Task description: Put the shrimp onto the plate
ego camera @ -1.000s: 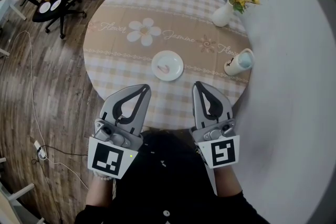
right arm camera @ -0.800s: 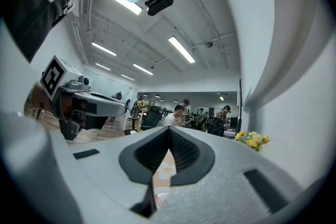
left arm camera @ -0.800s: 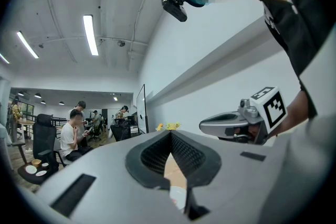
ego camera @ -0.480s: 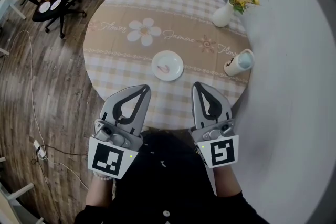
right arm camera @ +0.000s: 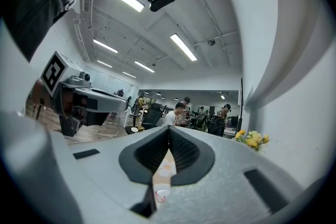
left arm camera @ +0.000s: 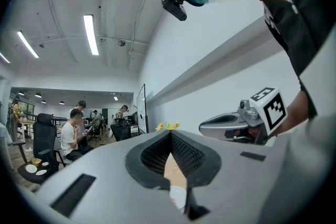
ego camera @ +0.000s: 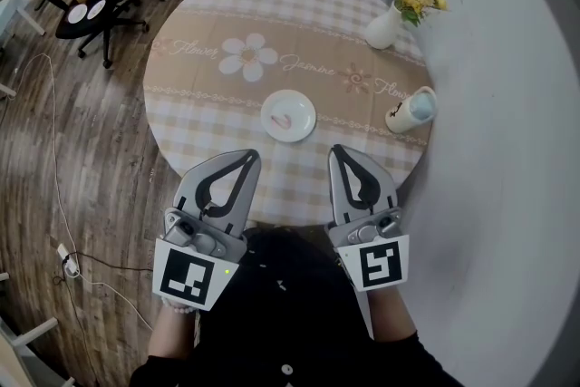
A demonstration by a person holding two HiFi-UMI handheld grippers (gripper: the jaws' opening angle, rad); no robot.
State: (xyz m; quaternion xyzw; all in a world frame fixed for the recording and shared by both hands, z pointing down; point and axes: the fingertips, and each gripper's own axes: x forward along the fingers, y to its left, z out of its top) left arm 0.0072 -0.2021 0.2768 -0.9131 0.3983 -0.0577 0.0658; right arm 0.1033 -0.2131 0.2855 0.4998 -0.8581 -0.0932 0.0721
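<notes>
Head view: round table [ego camera: 181, 118] under a checked cloth. White plate [ego camera: 304, 127] near the table's middle, and a small pink curl, most likely the shrimp [ego camera: 282, 118], already lies on it. It is too small to read its long axis with confidence. Vase [ego camera: 382, 26] of yellow flowers at the far right edge. A cup [ego camera: 410, 111] lies tipped on its side nearer, also on the right. Left gripper [ego camera: 246, 155] and right gripper [ego camera: 337, 149] are both held at the near rim, tips pointing toward the plate. The plate sits ahead and between them, well apart from both, and neither is clearly the closer.

Left gripper view: the jaws meet at the tip with nothing between them. Only the looped hollow behind the tip is open. Through it a strip of cloth and a white patch show (probably the plate).

Right gripper view: the same here, jaws brought together and empty. Through the hollow the plate's white edge shows with a pink mark on it, dead ahead and low.

Judgement: with the shrimp on the plate and both grippers empty, the task looks finished, or at rest.
</notes>
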